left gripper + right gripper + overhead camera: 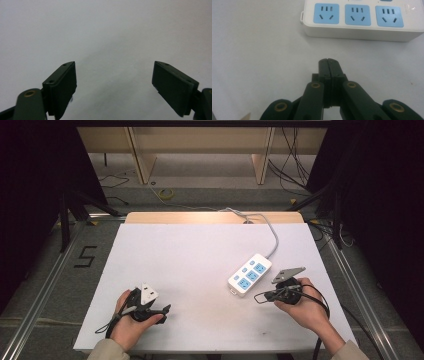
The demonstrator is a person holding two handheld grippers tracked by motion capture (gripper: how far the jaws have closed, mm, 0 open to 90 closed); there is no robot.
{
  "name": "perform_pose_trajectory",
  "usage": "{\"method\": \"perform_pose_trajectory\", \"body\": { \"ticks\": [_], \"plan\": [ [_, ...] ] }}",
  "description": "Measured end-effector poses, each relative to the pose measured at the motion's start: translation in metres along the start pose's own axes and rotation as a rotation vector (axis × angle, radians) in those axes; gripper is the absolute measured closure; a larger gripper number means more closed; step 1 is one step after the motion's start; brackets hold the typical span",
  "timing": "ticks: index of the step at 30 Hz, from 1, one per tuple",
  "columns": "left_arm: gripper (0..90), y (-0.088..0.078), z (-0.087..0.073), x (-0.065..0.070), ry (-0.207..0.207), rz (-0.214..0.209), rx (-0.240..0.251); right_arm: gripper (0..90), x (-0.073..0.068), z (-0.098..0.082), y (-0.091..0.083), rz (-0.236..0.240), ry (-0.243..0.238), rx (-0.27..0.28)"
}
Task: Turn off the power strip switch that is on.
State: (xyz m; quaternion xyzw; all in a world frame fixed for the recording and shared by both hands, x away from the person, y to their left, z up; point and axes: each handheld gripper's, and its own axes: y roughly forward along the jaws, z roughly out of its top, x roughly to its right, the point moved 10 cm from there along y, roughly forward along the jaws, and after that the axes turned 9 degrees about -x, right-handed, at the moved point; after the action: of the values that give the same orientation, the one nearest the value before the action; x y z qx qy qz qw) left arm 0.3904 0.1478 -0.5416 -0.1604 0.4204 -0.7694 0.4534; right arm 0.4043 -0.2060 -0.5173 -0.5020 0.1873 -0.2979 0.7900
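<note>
A white power strip (250,274) with three blue sockets lies on the right half of the white table (190,250); its grey cord (272,232) runs off the far edge. A hand holds my right gripper (257,298) just right of the strip's near end. Its jaws are shut together with nothing between them. In the right gripper view the strip (362,20) lies a short way beyond the closed tips (329,61), apart from them. At the near left, another hand holds my left gripper (160,311), open and empty, above bare table (113,75).
A wooden strip (210,217) borders the table's far edge. Metal rails (45,285) run along both sides, and a "5" mark (85,256) sits on the floor at left. Cables and wooden legs lie on the floor beyond.
</note>
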Motion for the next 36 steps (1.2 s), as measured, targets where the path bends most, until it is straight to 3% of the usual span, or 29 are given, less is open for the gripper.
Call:
{"method": "perform_pose_trajectory", "body": {
  "ticks": [36],
  "plan": [
    [19.8, 0.001, 0.000, 0.002, 0.006, -0.004, -0.005, 90.0, 0.000, 0.021, 0.002, -0.001, 0.004, -0.022]
  ]
}}
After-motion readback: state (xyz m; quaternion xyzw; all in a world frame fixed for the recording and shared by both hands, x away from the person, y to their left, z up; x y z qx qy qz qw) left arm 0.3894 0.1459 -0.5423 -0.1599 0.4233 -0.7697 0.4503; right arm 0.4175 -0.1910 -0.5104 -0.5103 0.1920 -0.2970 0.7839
